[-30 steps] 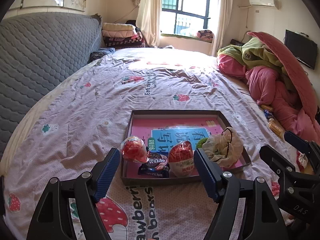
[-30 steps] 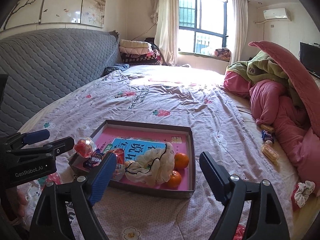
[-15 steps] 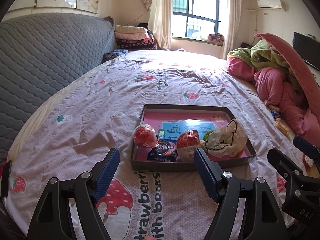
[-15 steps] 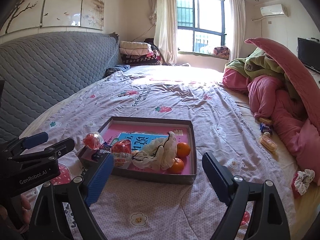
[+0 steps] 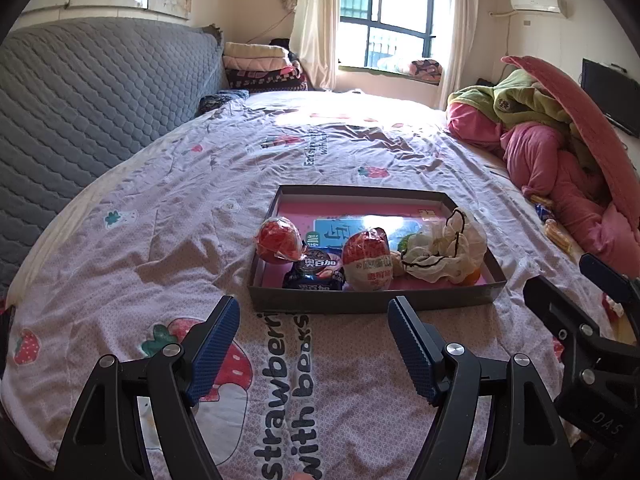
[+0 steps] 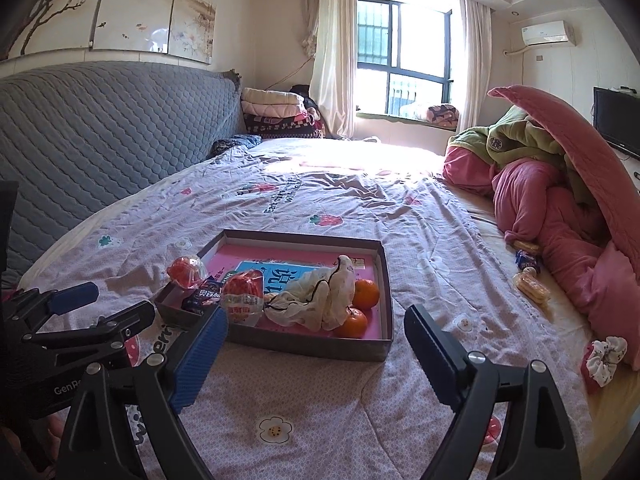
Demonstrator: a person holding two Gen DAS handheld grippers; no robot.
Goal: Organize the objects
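Note:
A shallow grey box (image 5: 372, 300) (image 6: 312, 344) with a pink floor lies on the bed. In it are two red wrapped snack balls (image 5: 279, 239) (image 5: 367, 259), a dark blue snack packet (image 5: 315, 275), a blue book (image 6: 276, 276), a crumpled white bag (image 5: 444, 252) (image 6: 320, 298) and two oranges (image 6: 365, 294). My left gripper (image 5: 312, 320) hovers open just short of the box's near wall, nothing between its fingers. My right gripper (image 6: 316, 328) is open too, near the box's near corner, also empty.
The bed has a lilac strawberry-print sheet (image 5: 160, 220). A grey quilted headboard (image 6: 100, 140) runs along the left. Pink and green bedding (image 6: 560, 184) is piled on the right, with snack packets (image 6: 530, 286) and a scrunchie (image 6: 604, 360) beside it.
Both grippers have drawn back from the box, which now sits farther away in both views. The right gripper's jaws stand slightly wider.

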